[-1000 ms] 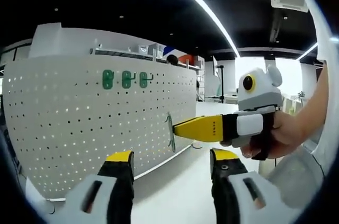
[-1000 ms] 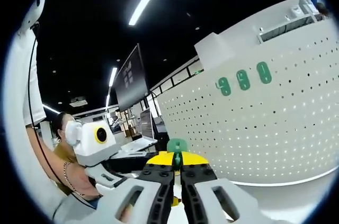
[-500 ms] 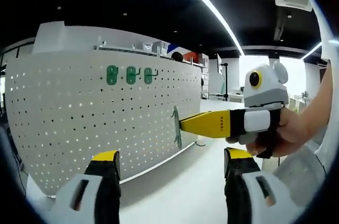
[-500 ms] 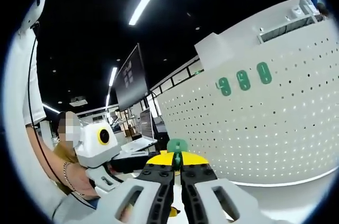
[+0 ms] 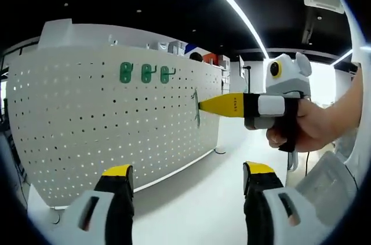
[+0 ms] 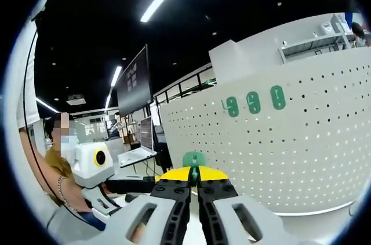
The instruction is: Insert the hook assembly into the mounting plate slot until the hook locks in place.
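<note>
A white pegboard mounting plate (image 5: 110,123) stands upright and carries three green hooks (image 5: 146,73) in a row near its top. In the right gripper view the same plate (image 6: 290,146) and its three green hooks (image 6: 254,102) are ahead. My right gripper (image 6: 194,182) is shut on a green hook assembly (image 6: 193,161), whose tab sticks up above the yellow tips. In the left gripper view that right gripper (image 5: 200,106) comes in from the right, held in a hand, with the hook assembly (image 5: 196,107) edge-on just short of the plate. My left gripper (image 5: 186,176) is open and holds nothing.
A white tabletop (image 5: 197,198) runs under the plate's lower edge. In the right gripper view the other gripper (image 6: 93,164) and a person's arm are at the left, with a dark monitor (image 6: 132,83) and a laptop (image 6: 136,155) behind.
The right gripper with the hook assembly has risen and moved closer to the pegboard. In the right gripper view the board and its hooks have shifted left. The left gripper stays open.
</note>
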A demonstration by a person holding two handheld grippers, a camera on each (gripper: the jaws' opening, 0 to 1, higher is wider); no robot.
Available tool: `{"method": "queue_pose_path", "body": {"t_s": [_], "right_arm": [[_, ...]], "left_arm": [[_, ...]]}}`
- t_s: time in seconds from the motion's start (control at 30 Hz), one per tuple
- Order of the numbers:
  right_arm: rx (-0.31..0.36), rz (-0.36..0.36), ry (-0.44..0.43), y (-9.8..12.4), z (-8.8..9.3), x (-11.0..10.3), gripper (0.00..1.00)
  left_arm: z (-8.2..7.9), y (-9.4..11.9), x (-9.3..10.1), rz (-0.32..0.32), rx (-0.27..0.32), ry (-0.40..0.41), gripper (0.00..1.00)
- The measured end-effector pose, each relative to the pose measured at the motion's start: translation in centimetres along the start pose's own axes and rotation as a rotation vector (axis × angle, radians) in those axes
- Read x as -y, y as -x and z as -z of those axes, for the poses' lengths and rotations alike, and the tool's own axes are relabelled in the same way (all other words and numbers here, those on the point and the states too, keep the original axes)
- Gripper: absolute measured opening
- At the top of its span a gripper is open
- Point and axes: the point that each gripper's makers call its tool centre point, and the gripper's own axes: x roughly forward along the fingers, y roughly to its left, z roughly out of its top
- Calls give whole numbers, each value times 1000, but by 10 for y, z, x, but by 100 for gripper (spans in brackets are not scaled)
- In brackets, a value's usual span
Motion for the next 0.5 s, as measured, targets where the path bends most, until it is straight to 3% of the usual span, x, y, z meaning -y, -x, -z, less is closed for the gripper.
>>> {"method": "queue_pose_path", "body": {"t_s": [0.5], "right_arm": [[14, 102, 55, 5, -22, 36, 0]], "left_arm": [[18, 13, -1, -11, -32, 22, 78]]}}
